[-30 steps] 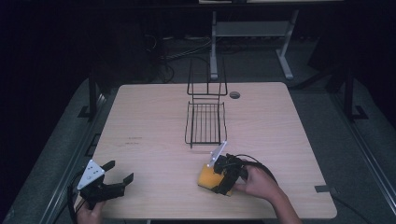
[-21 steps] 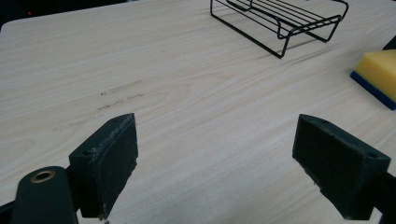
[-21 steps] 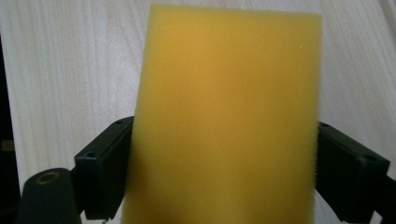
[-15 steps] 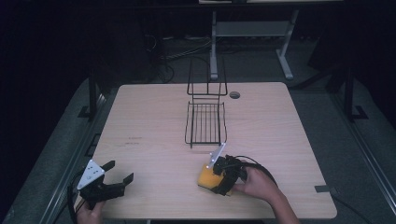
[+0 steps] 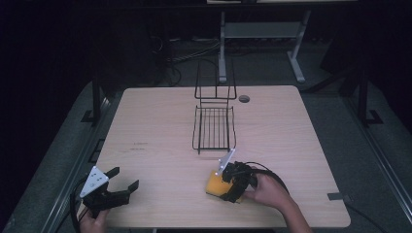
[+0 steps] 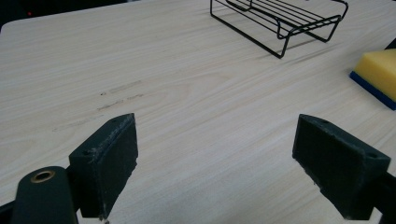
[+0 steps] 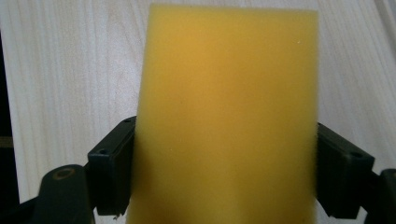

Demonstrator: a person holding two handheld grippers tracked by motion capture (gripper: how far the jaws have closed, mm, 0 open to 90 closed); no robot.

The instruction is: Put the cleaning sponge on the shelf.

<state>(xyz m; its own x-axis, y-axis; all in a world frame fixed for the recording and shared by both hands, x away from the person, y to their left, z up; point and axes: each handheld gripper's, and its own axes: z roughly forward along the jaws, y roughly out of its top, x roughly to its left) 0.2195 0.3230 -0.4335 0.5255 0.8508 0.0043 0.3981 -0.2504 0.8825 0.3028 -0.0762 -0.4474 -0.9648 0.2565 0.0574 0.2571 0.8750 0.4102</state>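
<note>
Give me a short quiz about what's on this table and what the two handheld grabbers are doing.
1. True or false: the left gripper holds something between its jaws.
2. Which thing sits between the jaws of the right gripper?
A. a wire rack
B. a yellow sponge
C. a cable
3. Fill in: the wire rack stands on the table, on the far side of the ____ from the person.

Key:
1. False. Its jaws stand wide apart over bare wood.
2. B. The sponge lies between the jaws, one at each side; whether they press it I cannot tell.
3. Sponge.
</note>
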